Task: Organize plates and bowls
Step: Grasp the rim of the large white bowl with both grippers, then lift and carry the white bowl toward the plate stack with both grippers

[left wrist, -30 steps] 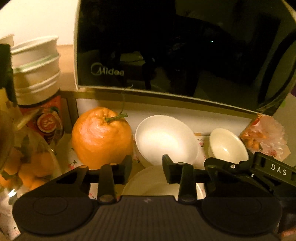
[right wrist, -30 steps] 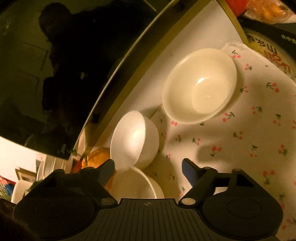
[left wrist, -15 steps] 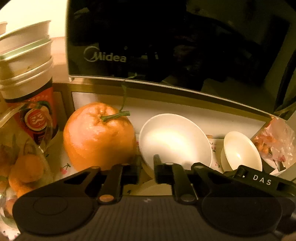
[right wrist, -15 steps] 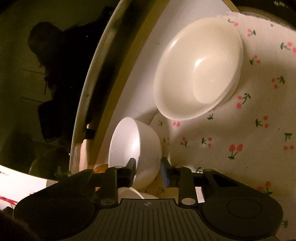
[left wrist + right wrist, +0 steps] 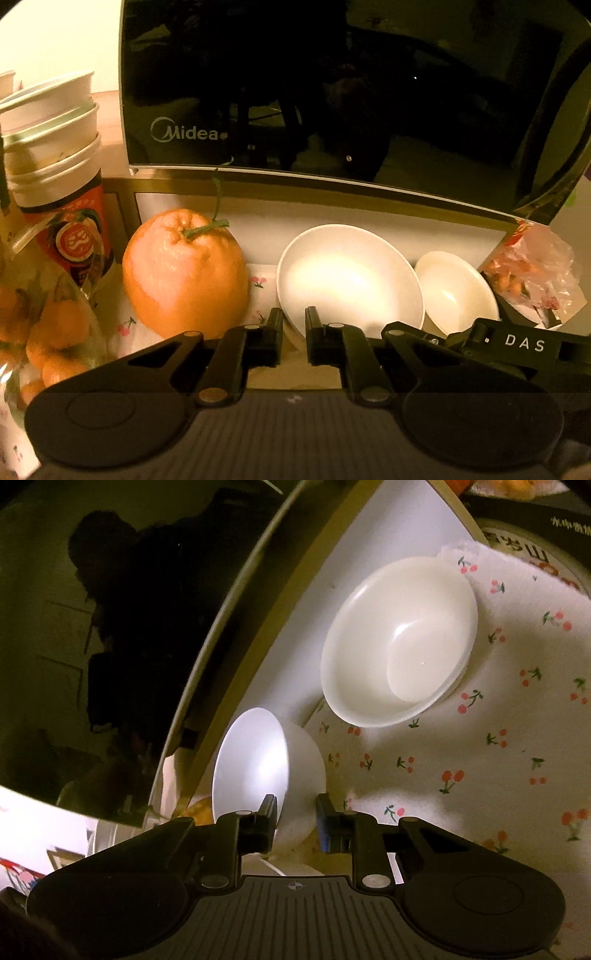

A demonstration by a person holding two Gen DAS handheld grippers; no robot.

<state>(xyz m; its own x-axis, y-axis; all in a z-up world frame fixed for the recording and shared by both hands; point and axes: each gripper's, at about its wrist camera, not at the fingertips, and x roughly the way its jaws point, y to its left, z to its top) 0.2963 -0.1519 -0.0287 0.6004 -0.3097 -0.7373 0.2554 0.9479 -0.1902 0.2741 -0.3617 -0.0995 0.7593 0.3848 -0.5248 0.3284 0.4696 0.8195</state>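
In front of the dark-glass microwave, on the cherry-print cloth that covers the surface, you have both tools on the same piece of crockery. Your left gripper has its jaws drawn nearly together, and the near edge of the larger bowl sits in the thin gap between them, so they appear to be pinching that rim. Your right gripper is clamped on the same bowl from the other side. In its own view one finger lies inside the bowl and the other against the outer wall, with the wall caught between them.

The larger bowl is tipped up on its side rather than sitting flat, with its mouth turned toward the microwave door. In the left view your right tool's dark frame reaches in from the right to the bowl's lower edge.

The smaller bowl stands upright on the cloth just to the right of the larger one, close to the white ledge under the microwave, and neither tool touches it. A big orange with a green stem sits just left of the larger bowl. Stacked paper cups stand farther left, and a crumpled plastic bag lies beyond the smaller bowl on the right.
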